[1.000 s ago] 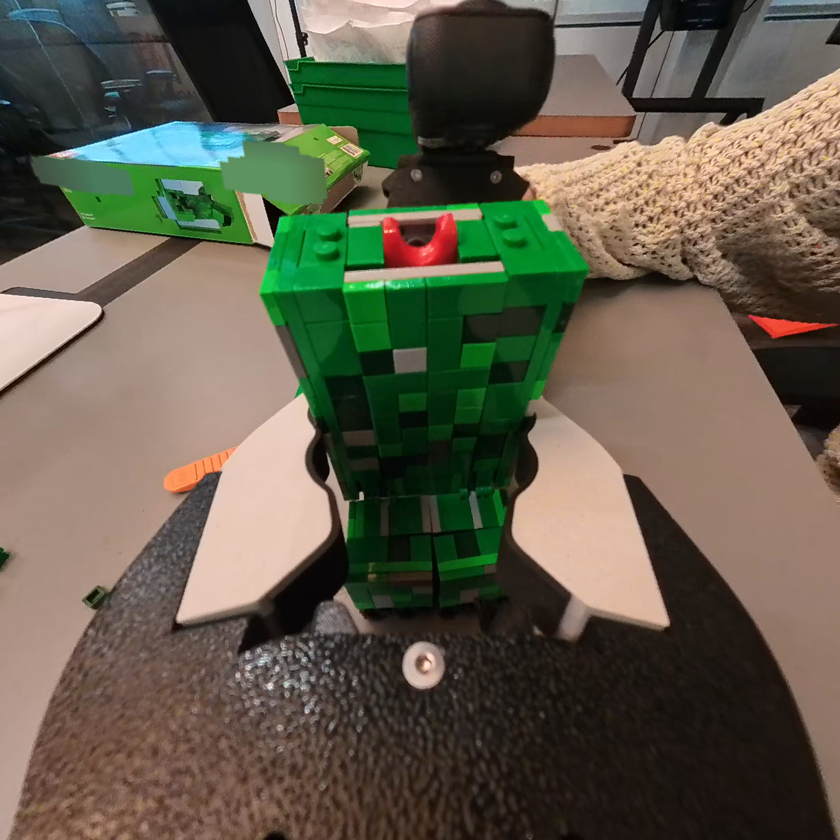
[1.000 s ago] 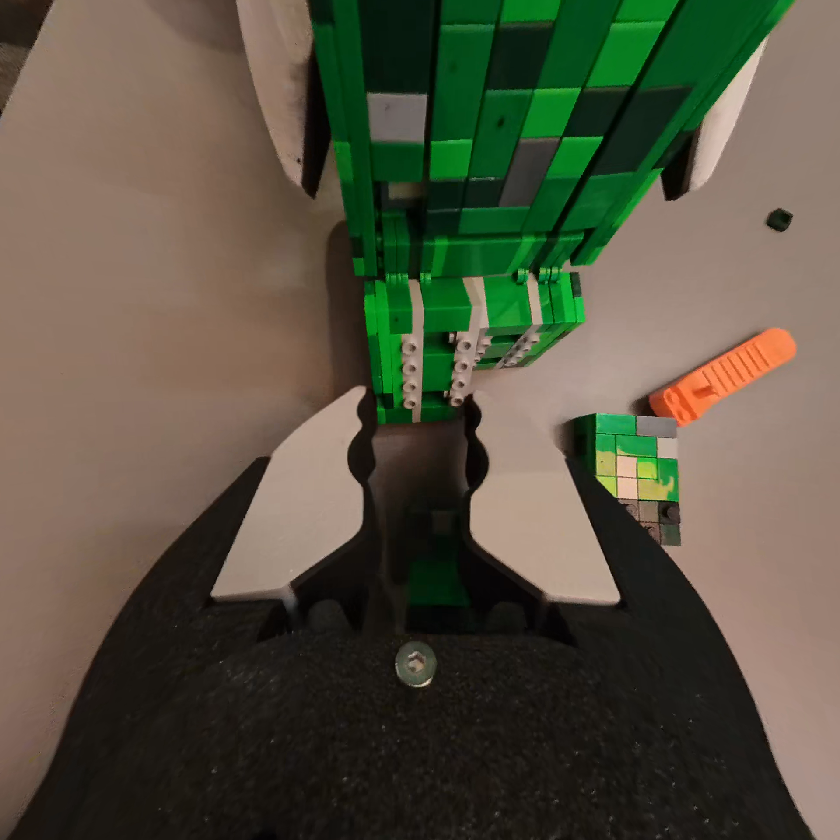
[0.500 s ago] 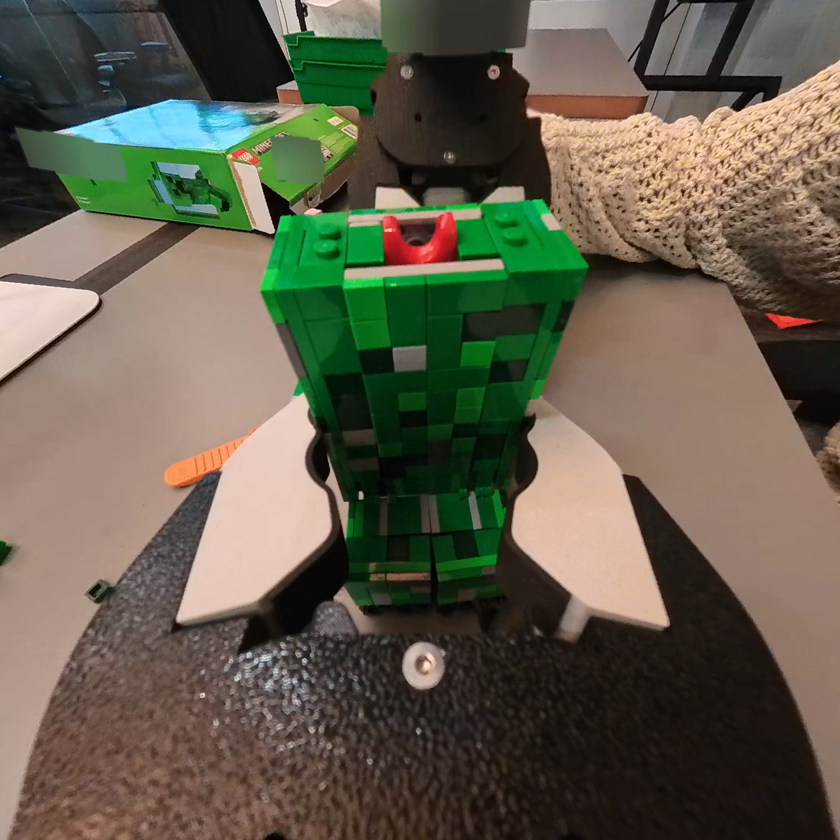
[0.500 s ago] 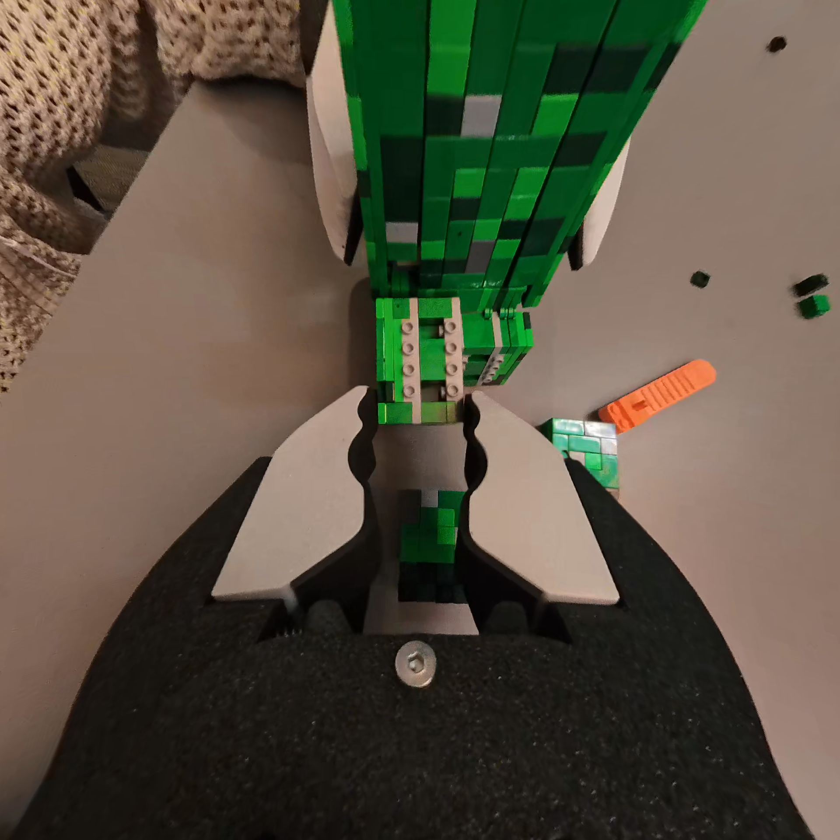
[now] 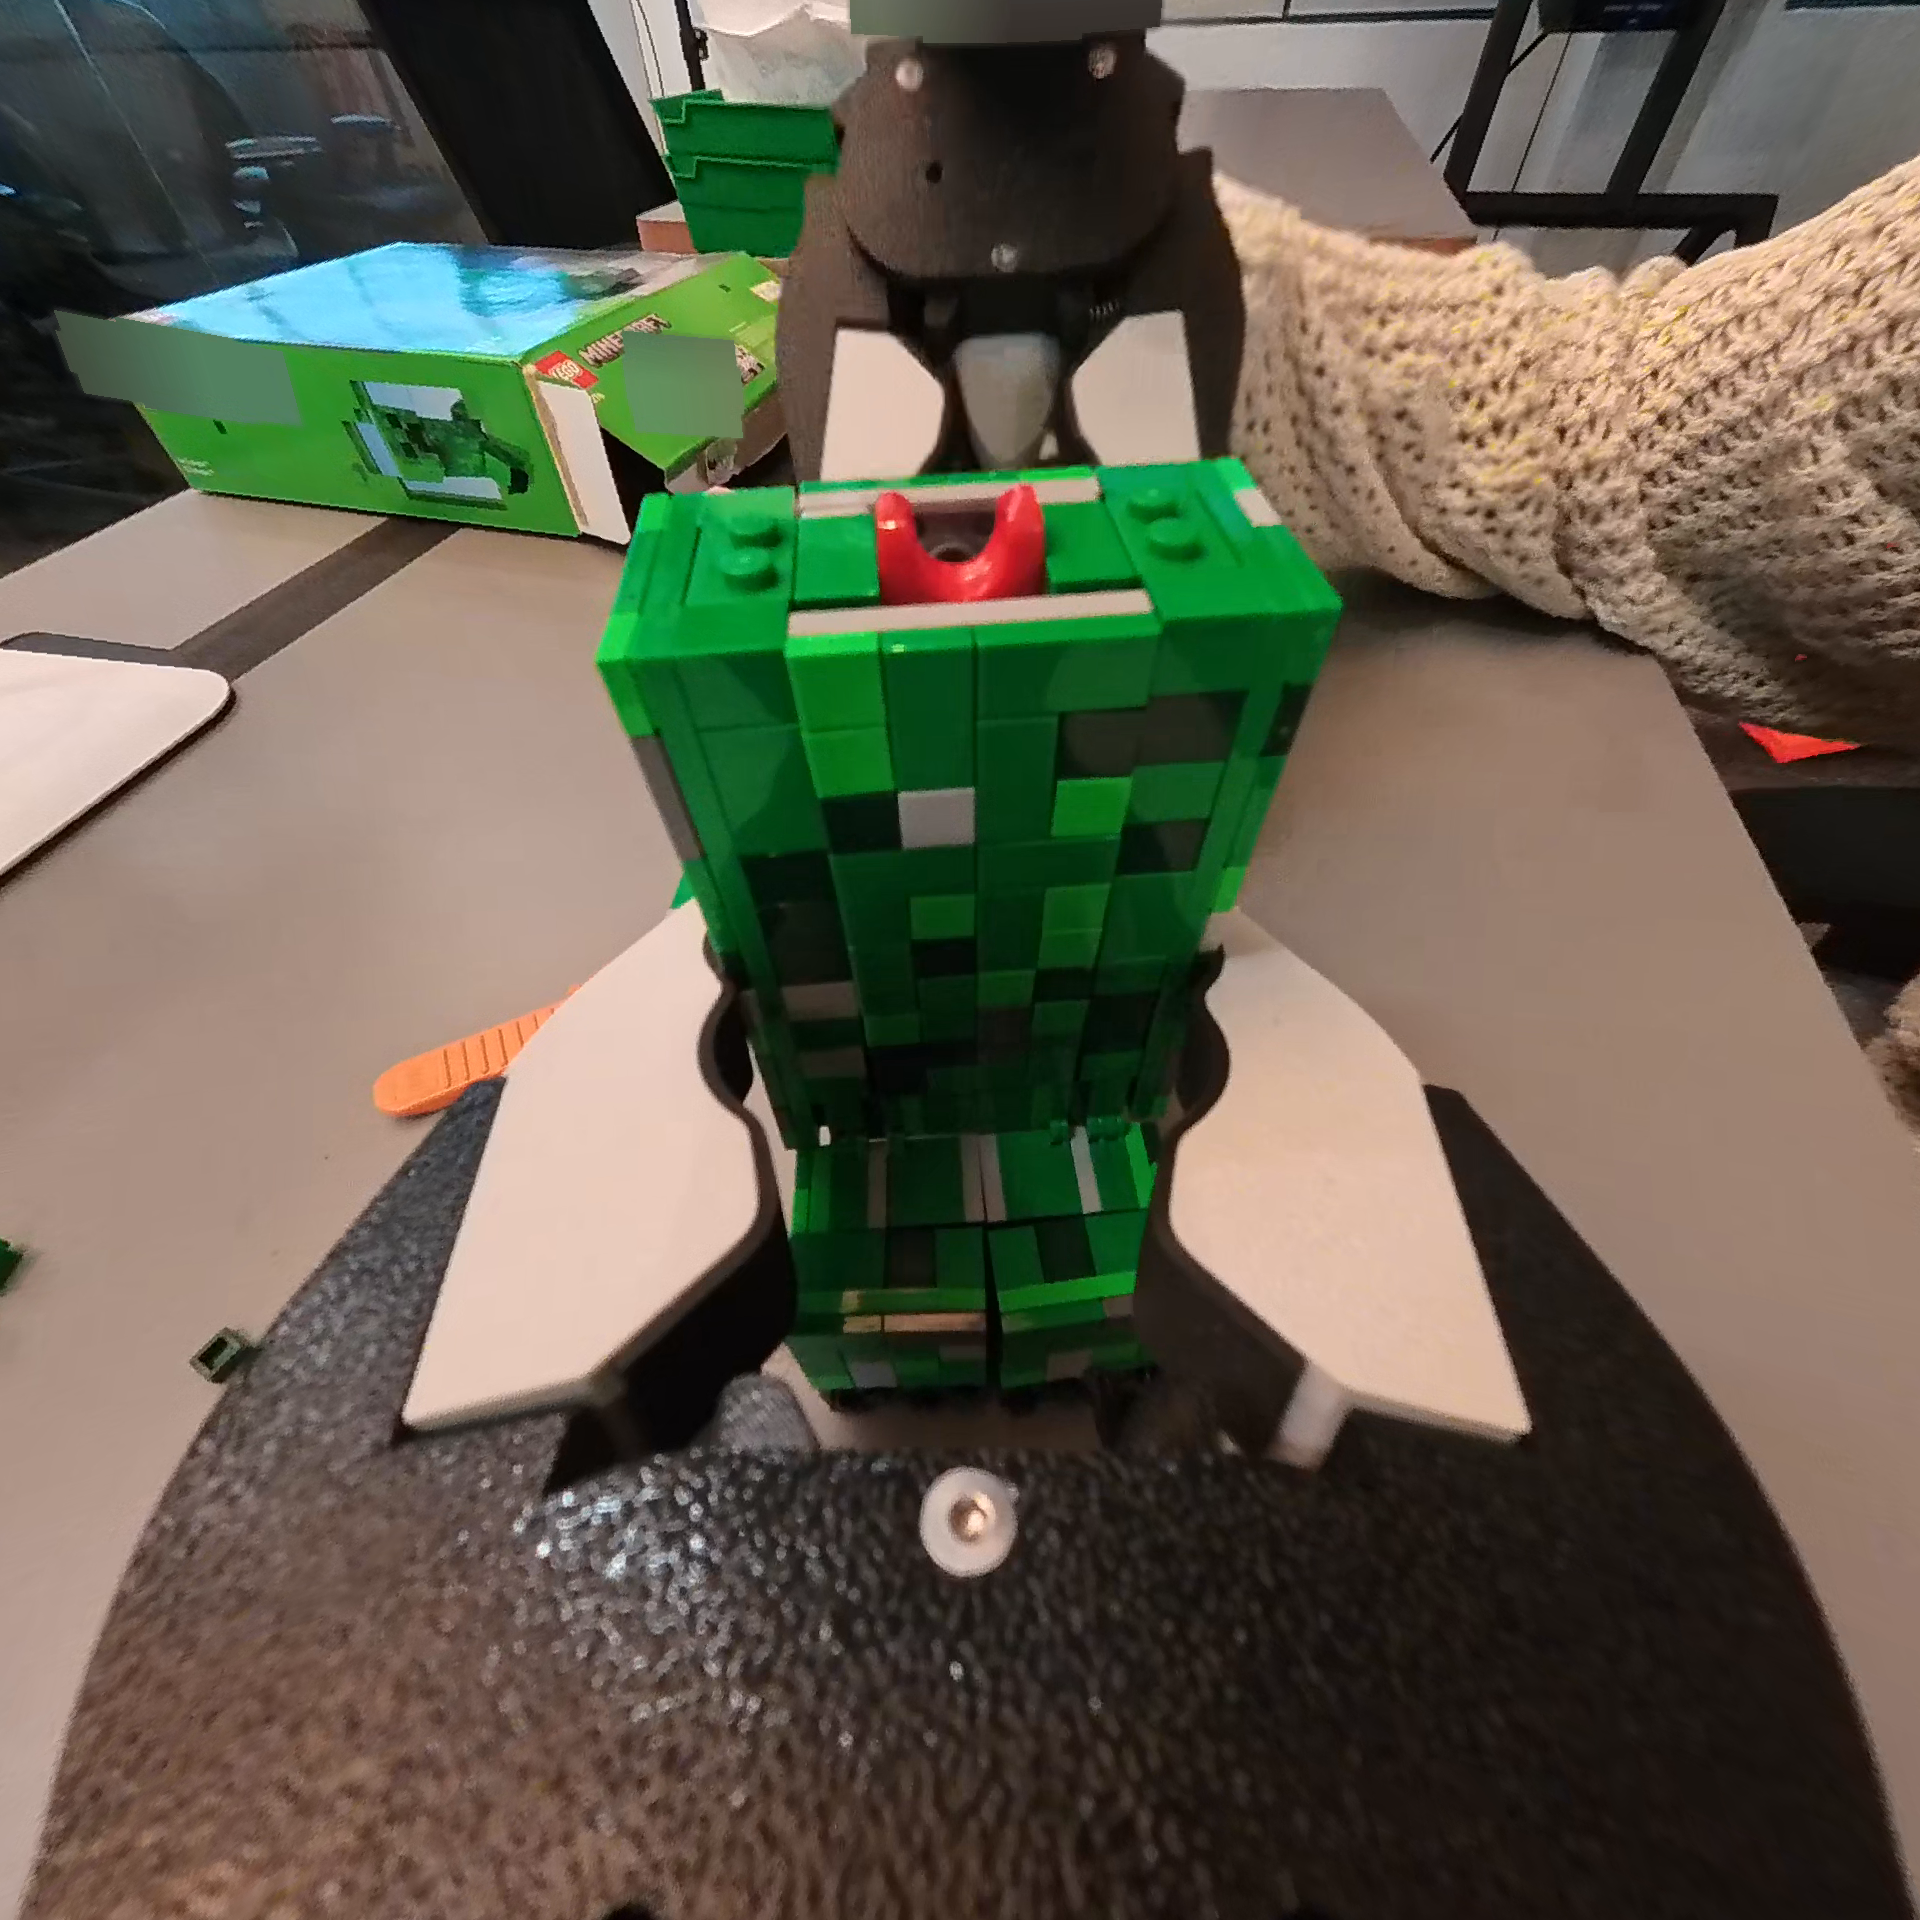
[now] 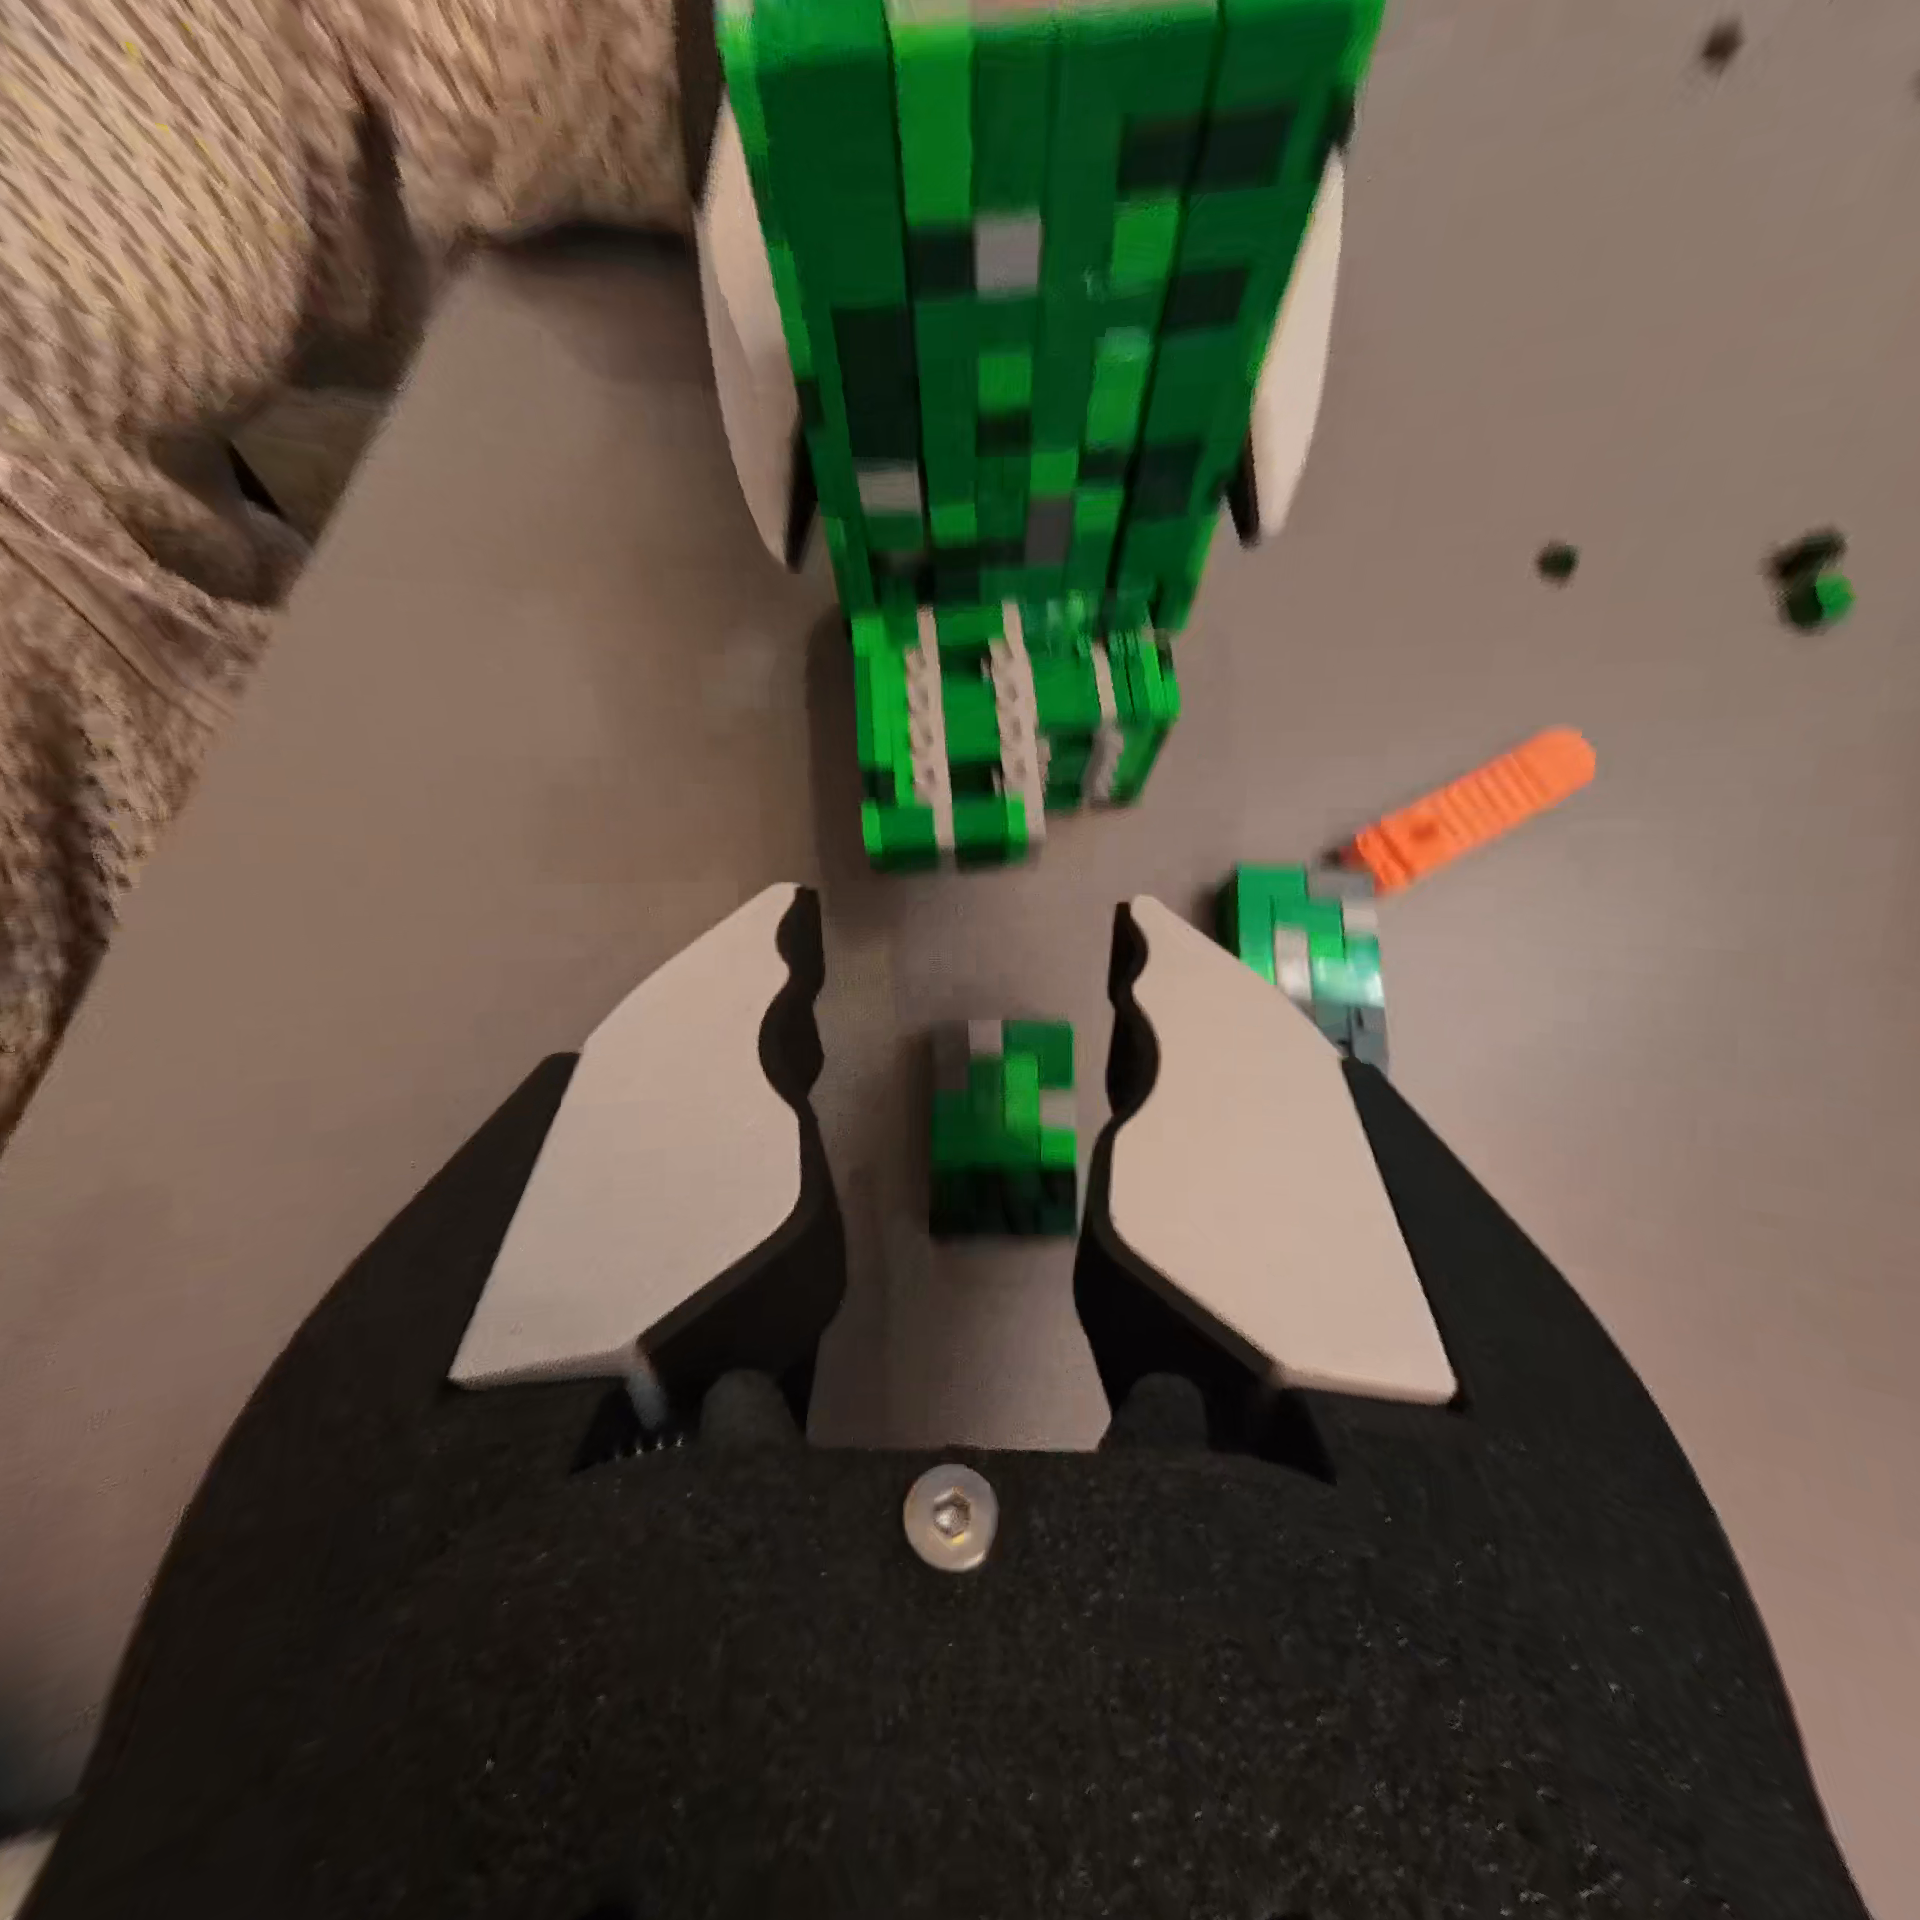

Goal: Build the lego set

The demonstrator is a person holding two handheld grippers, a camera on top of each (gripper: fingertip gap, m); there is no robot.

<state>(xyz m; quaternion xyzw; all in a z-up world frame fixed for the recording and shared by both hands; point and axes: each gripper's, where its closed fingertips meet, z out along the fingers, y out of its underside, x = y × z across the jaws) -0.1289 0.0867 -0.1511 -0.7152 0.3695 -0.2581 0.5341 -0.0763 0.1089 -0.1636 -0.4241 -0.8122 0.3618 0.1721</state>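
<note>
My left gripper (image 5: 966, 945) is shut on the tall green lego body (image 5: 966, 831), gripping its lower sides above the legs (image 5: 971, 1247). A red socket piece (image 5: 956, 551) sits in the body's top. In the right wrist view the body (image 6: 1018, 312) stands between the left gripper's pale fingers (image 6: 743, 343). My right gripper (image 6: 964, 904) is open, just short of the legs (image 6: 997, 738). A small green block (image 6: 1003, 1127) lies on the table between its fingers, touching neither. In the left wrist view the right gripper (image 5: 1003, 416) hangs behind the body.
A second green block (image 6: 1309, 956) and an orange brick separator (image 6: 1475, 810) lie right of my right gripper. Small loose green pieces (image 6: 1813, 592) lie farther right. The green set box (image 5: 416, 384) and stacked green trays (image 5: 748, 166) stand at the back left. A knitted sleeve (image 5: 1558, 416) reaches in from the right. One gripper's finger ends stand about 7 cm off the other's. It is some 10 cm from my left tips to the orange brick separator (image 6: 1475, 810).
My right gripper has drawn back from the body's legs and opened wider, and the small green block now lies loose between its fingers. My left gripper still holds the body.
</note>
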